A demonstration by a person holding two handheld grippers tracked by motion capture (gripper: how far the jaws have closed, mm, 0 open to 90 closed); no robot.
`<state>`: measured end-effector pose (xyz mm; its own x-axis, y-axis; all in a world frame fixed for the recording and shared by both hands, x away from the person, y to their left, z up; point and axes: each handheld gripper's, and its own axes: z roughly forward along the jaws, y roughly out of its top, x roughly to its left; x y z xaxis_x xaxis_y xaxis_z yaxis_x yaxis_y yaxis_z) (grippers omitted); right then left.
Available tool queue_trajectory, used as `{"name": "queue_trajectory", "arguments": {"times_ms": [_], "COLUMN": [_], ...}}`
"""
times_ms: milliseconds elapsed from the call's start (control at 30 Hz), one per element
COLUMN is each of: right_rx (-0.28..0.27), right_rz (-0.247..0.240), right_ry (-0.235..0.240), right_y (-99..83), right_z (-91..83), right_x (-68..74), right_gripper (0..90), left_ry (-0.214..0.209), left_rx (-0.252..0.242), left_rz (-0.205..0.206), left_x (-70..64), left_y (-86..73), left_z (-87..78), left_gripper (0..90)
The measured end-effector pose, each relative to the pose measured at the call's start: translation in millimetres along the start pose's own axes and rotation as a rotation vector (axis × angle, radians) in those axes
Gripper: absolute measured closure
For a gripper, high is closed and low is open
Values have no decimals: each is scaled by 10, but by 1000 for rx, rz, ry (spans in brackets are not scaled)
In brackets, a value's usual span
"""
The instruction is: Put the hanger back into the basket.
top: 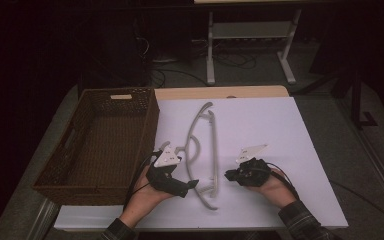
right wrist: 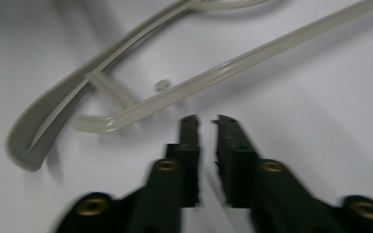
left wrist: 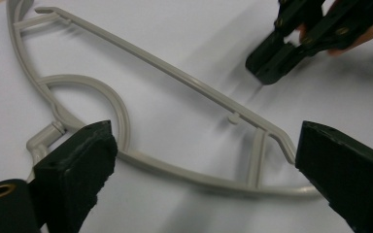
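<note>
Item: one grey plastic clothes hanger [top: 202, 150], lying flat on the white sheet [top: 270, 130] that covered the counter, just right of the wicker basket [top: 100, 142] and between the two grippers.

Left gripper [top: 190, 184]: jaws spread wide, straddling the hanger's near shoulder end in the left gripper view, pinching nothing.

Right gripper [top: 228, 175]: jaws nearly pressed together with a thin slit between them, empty, the tips just short of the hanger's straight bar [right wrist: 252, 60].

Risks, as judged:
- The hanger lay flush on a smooth sheet; jaws closing on it from above could skid off the thin rod or push it sideways.
- A grip at one end alone would likely let the long frame swing or twist out.
- The hook [left wrist: 41, 141], near the left jaw, could snag on the basket rim if the hanger were carried there.

Materials and shapes: hanger of rigid moulded plastic, slim ribbed rods, curved shoulders, an inner arch [left wrist: 97, 92] and a small peg [left wrist: 233, 118]. Basket brown, woven, rectangular, open-topped, with a slot handle. Jaws black and matte, with brass-coloured fittings.
</note>
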<state>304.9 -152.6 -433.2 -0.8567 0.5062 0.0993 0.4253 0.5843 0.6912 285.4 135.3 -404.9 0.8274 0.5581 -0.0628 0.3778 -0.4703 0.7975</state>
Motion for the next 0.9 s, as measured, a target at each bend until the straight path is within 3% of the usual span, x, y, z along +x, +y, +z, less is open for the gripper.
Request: {"name": "queue_trajectory", "arguments": {"times_ms": [67,133,267,433,600,700,767,833,867,900], "right_rx": [-43,-85,-120,-149,-160,-166,-165,-166,-168,-168], "right_rz": [22,46,84,99,102,105,106,108,109,109], "right_ry": [-38,-74,-108,-131,-148,-154,-156,-156,-157,-157], "right_y": [-21,-48,-126,-210,-260,-277,-279,-280,-277,-277], "right_z": [-92,-183,-354,-524,-603,-629,-633,-635,-638,-638], "right_x": [-47,-74,-100,-113,-124,-138,-140,-144,-146,-146], "right_gripper": [611,489,353,312,302,304,304,308,311,311], "left_ry": [4,9,26,48,68,86,102,120,130,142], "left_rx": [-1,3,12,46,70,66,90,114,120,131], "left_rz": [-15,-33,-48,-73,-64,-53,-59,-76,-84,-91], "left_x": [11,30,102,232,313,389,461,551,577,614], "left_y": [40,92,205,337,442,497,527,550,556,566], "left_z": [53,112,289,576,818,901,963,1040,1068,1105], "left_gripper": [141,153,214,254,305,488,529,624,724,724]}}
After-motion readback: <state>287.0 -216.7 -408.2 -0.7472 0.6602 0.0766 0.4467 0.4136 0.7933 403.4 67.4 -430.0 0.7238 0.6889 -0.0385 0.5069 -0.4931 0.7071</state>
